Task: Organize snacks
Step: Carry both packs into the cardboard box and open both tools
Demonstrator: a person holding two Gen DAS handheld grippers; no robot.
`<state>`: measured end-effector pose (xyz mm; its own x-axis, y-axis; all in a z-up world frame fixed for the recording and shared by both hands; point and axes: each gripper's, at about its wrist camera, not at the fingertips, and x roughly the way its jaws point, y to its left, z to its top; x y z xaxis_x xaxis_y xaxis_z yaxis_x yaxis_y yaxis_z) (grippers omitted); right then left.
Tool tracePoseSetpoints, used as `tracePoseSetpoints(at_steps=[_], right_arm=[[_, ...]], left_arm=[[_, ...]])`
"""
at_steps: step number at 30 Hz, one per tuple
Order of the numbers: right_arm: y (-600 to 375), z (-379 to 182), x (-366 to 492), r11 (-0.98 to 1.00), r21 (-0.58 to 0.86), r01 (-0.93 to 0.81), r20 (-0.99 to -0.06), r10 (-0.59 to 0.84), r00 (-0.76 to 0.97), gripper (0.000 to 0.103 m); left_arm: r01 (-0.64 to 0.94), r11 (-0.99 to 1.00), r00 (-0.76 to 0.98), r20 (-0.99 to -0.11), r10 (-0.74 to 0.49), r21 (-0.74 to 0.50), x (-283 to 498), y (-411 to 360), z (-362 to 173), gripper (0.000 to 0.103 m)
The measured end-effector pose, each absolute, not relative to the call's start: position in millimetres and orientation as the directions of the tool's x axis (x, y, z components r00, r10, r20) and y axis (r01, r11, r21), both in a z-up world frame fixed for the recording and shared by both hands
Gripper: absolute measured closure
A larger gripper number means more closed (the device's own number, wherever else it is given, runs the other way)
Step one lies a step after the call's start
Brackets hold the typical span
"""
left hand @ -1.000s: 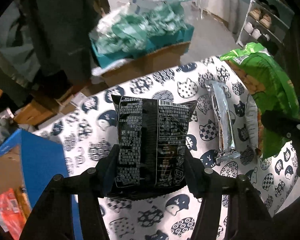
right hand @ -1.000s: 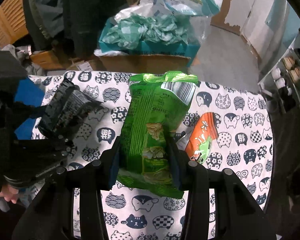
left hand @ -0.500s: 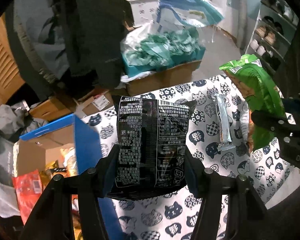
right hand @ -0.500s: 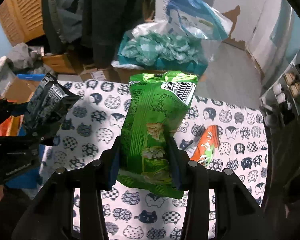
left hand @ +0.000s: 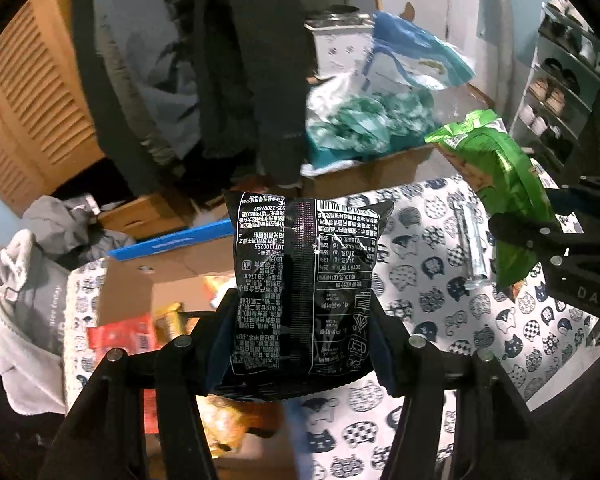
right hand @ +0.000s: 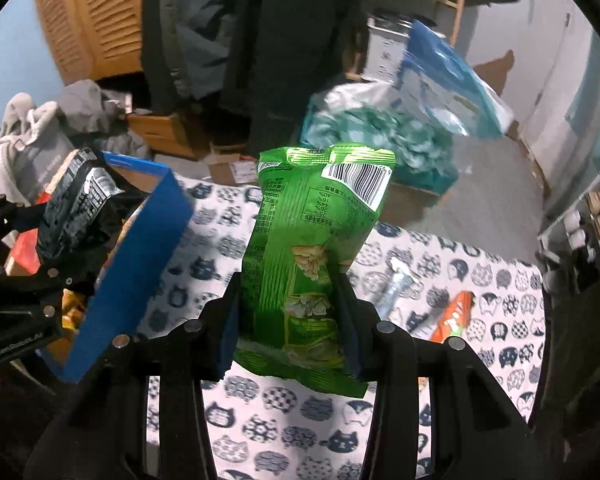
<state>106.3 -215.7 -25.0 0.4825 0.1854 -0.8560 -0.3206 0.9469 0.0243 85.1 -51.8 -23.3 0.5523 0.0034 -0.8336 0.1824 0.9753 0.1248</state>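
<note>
**Both grippers carry snack bags**

The left gripper (left hand: pixel 300 344) clamps a black crinkly foil snack bag (left hand: pixel 306 284) above an open blue-rimmed cardboard box (right hand: pixel 140 256) (other packets lie inside). The right gripper (right hand: pixel 290 320) pinches a green plastic snack bag (right hand: pixel 316 248) over the cat-print tablecloth (right hand: pixel 500 320).

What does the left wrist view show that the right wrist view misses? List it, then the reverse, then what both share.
Only the left wrist view: the inside of the blue-edged box, with red and yellow packets in it.

Only the right wrist view: the orange packet lying on the cat-print cloth.

Both: the black snack bag clamped in the left gripper, the green snack bag clamped in the right gripper, the silver packet on the cloth, and the cardboard box of teal packets behind.
</note>
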Motion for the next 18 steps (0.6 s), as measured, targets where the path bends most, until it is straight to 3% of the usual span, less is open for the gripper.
tracePoseSetpoints(at_steps=[18], right_arm=[[-105,-11,111,0.879,0.085,-0.470,-0.848,0.312,0.429,0.061]], left_arm=[[0.034,0.991,0.566,-0.820,0.085,0.126,71,54,-27,0.043]])
